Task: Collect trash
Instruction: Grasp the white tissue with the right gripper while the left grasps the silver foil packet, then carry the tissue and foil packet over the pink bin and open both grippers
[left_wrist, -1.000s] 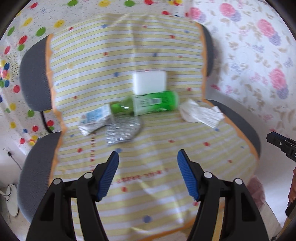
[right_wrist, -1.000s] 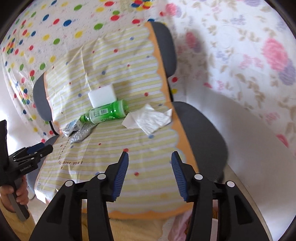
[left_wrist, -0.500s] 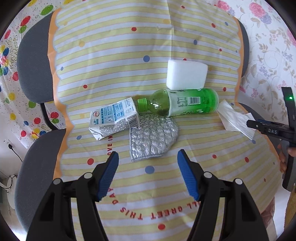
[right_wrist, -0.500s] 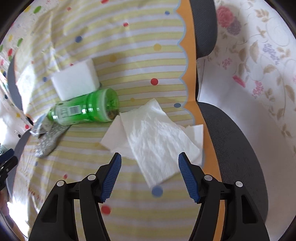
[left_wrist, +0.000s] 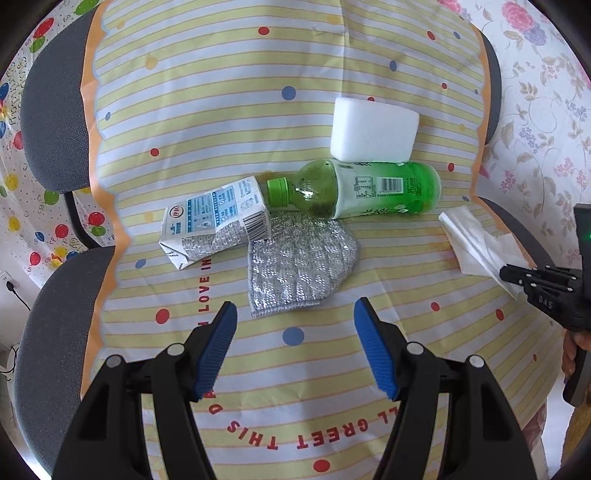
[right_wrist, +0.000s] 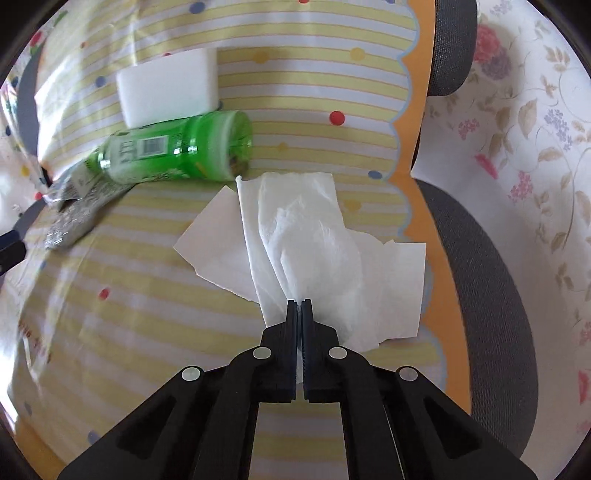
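Two grippers, right gripper (right_wrist: 299, 303) jaws pinching crumpled white tissue (right_wrist: 310, 236), left gripper (left_wrist: 295, 314) jaws apart above glittery silver scrubber (left_wrist: 299, 262).

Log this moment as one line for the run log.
right gripper: shut on tissue | left gripper: open, above scrubber | bottle, carton: untouched

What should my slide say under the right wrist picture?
Right gripper pinches the white tissue beside a lying green bottle.

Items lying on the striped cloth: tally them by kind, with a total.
Green bottle: 1
Milk carton: 1
Silver scrubbing cloth: 1
White sponge block: 1
White tissue, pinched by the right gripper: 1
Total: 5
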